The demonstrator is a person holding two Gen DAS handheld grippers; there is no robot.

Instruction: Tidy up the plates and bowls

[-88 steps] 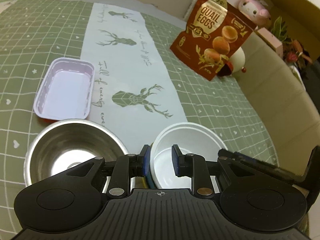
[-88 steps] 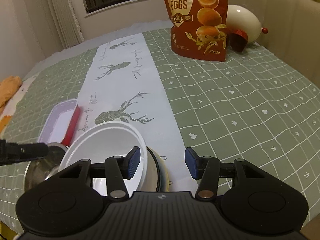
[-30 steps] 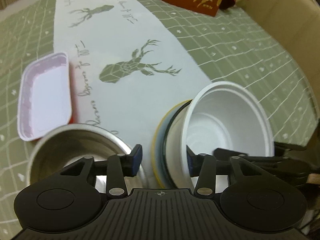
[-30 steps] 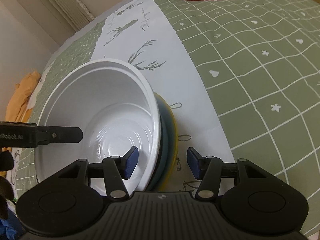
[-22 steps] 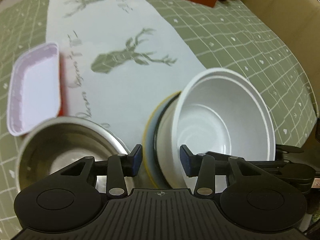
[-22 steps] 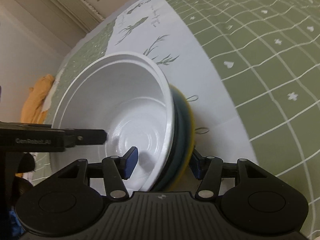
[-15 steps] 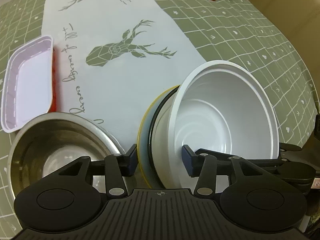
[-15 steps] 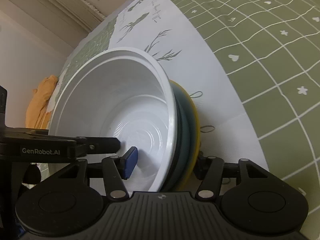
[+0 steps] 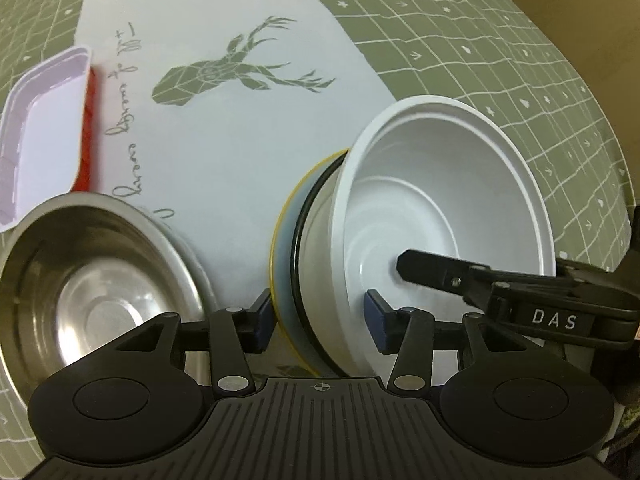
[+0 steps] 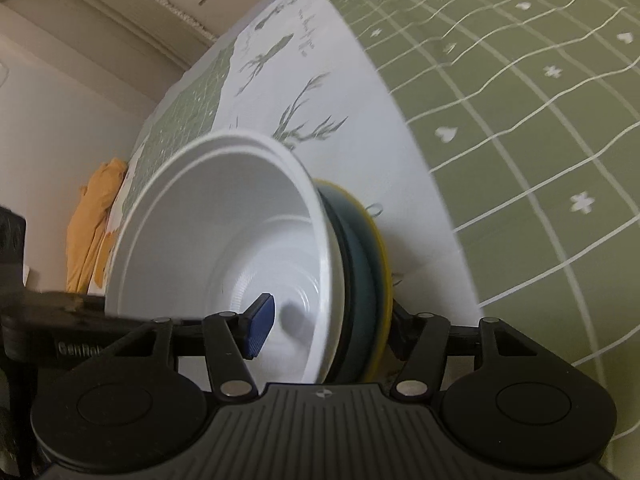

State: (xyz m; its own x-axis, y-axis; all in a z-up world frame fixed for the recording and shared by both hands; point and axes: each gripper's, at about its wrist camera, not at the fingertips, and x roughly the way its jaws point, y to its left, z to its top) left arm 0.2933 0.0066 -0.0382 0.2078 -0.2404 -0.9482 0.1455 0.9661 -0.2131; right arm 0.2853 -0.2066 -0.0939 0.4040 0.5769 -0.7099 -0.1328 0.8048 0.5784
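Observation:
A white bowl nests in a dark-rimmed bowl on a yellow plate. This stack stands tilted on edge on the white runner, its opening turned to the right in the left wrist view. My left gripper is shut on the stack, with one pad under the plate and the other inside the white bowl. My right gripper grips the same stack from the opposite side. Its blue pad is inside the white bowl and its other finger is hidden behind the yellow plate.
A steel bowl sits just left of the stack. Beyond it a lilac tray lies on a red one. The deer-print runner crosses the green checked tablecloth. An orange cloth lies beyond the table's edge.
The stack has tipped further up onto its edge. Both grippers have come closer to it, and the right gripper's finger now reaches deeper into the white bowl.

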